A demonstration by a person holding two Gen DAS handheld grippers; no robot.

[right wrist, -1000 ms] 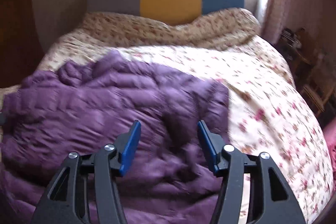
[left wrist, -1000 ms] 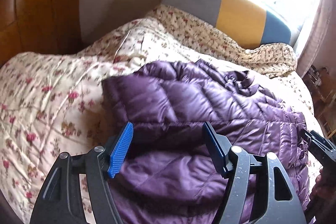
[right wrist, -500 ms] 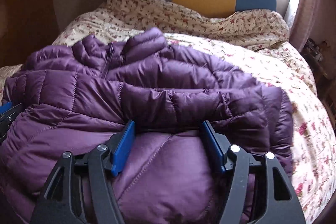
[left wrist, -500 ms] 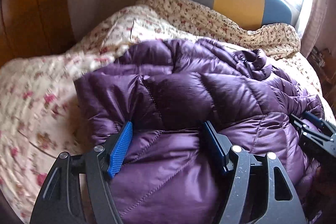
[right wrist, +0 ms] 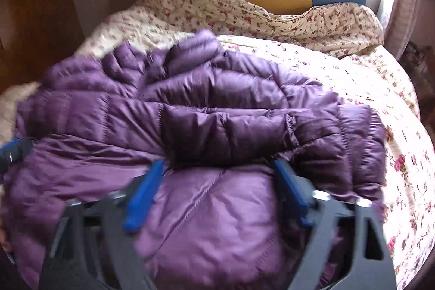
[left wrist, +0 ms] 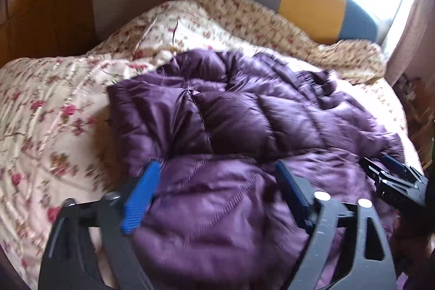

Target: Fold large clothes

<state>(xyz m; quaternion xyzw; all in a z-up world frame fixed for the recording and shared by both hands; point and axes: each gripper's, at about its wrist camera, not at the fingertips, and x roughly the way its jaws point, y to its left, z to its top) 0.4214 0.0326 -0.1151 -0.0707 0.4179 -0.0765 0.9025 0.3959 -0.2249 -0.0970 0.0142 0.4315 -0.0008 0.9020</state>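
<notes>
Two grippers hang over a purple down jacket (left wrist: 244, 121) lying across the floral quilt (left wrist: 54, 110) of the bed. Left gripper (left wrist: 217, 181): jaws opening, padded hem between them but not pinched. Right gripper (right wrist: 217, 178): jaws likewise opening over the folded-up lower panel, nothing clamped. To finish this fold well, release both sides together, then press the puffy layer flat so that trapped air does not spring it back open.

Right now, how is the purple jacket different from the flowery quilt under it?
The jacket is plain shiny purple; the quilt is cream with little red flowers. The jacket is puffy and stitched in rows; the quilt looks flatter. The jacket is folded in a heap; the quilt spreads across the bed. Both are soft and rumpled.
</notes>
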